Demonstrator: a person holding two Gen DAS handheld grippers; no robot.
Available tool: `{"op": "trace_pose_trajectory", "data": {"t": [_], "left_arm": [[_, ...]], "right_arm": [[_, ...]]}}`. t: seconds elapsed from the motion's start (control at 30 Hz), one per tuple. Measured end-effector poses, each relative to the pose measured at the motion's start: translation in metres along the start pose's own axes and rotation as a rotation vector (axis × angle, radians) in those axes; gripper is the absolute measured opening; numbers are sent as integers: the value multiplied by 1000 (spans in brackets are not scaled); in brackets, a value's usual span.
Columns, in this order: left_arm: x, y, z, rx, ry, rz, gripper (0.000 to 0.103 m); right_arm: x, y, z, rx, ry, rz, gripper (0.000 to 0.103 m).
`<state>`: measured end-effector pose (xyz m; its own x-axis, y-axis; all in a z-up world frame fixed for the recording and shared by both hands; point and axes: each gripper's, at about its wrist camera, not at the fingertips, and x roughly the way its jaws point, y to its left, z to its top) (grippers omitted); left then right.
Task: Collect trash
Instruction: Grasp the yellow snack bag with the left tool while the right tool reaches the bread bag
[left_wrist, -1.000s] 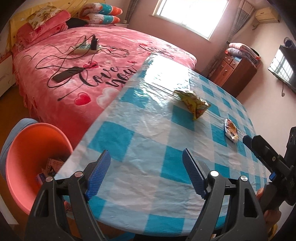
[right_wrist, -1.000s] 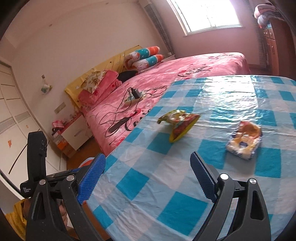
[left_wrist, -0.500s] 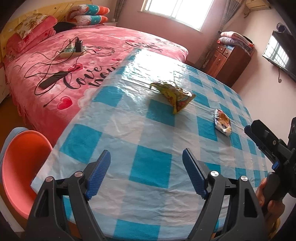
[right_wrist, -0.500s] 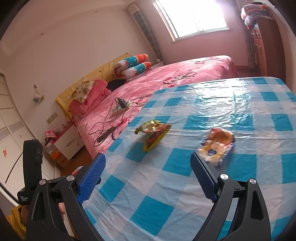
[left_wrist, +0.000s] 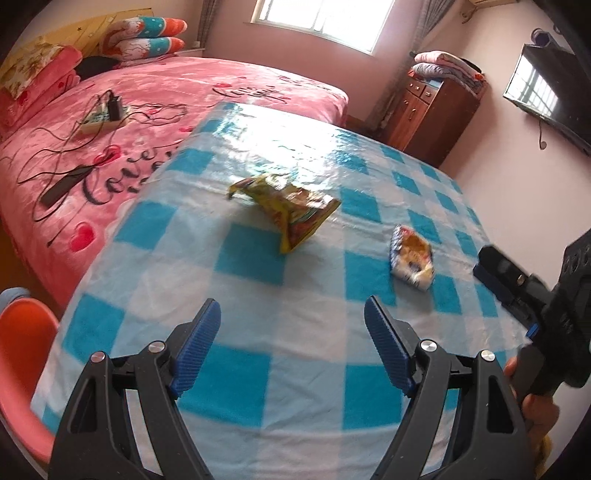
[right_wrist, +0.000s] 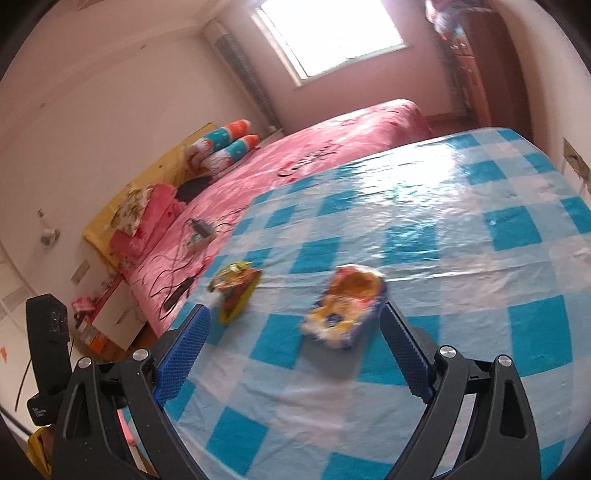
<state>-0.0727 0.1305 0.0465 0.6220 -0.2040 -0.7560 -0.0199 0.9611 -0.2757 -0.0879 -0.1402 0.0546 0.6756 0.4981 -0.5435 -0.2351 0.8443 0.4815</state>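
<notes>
Left to right: a round orange plastic basin (left_wrist: 22, 373) sits on the floor at the table's corner, its contents out of view. The left gripper (left_wrist: 291, 343) hovers above the blue-and-white checked plastic tablecloth (left_wrist: 258, 280), jaws spread wide and empty. Ahead lies a crumpled yellow snack bag (left_wrist: 288, 206); near it, to the right, a small orange-and-white wrapper (left_wrist: 412, 258). The right gripper (right_wrist: 295, 347), likewise wide apart and empty, is lined up on that wrapper. Both pieces of trash remain on the table, so collection of these two appears not yet begun.
</notes>
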Motion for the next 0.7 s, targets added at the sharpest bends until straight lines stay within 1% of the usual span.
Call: {"op": "trace_pose_trajectory", "data": {"t": [0.2,0.3,0.4,0.57,0.7], "left_arm": [[24,-10,20,-21,10,-28,81],[36,-8,31,-62,19,-42,81],[45,-5,42,-98,15,-54,81],[58,-4,59,-126,11,-50,81],[70,-1,70,-152,17,-47,81]], "right_arm": [[14,-27,6,65,37,-48,92],[24,-32,6,80,65,-60,92],[32,-31,5,74,86,-58,92],[44,-22,5,43,109,-59,92],[52,-19,5,17,121,-76,92]]}}
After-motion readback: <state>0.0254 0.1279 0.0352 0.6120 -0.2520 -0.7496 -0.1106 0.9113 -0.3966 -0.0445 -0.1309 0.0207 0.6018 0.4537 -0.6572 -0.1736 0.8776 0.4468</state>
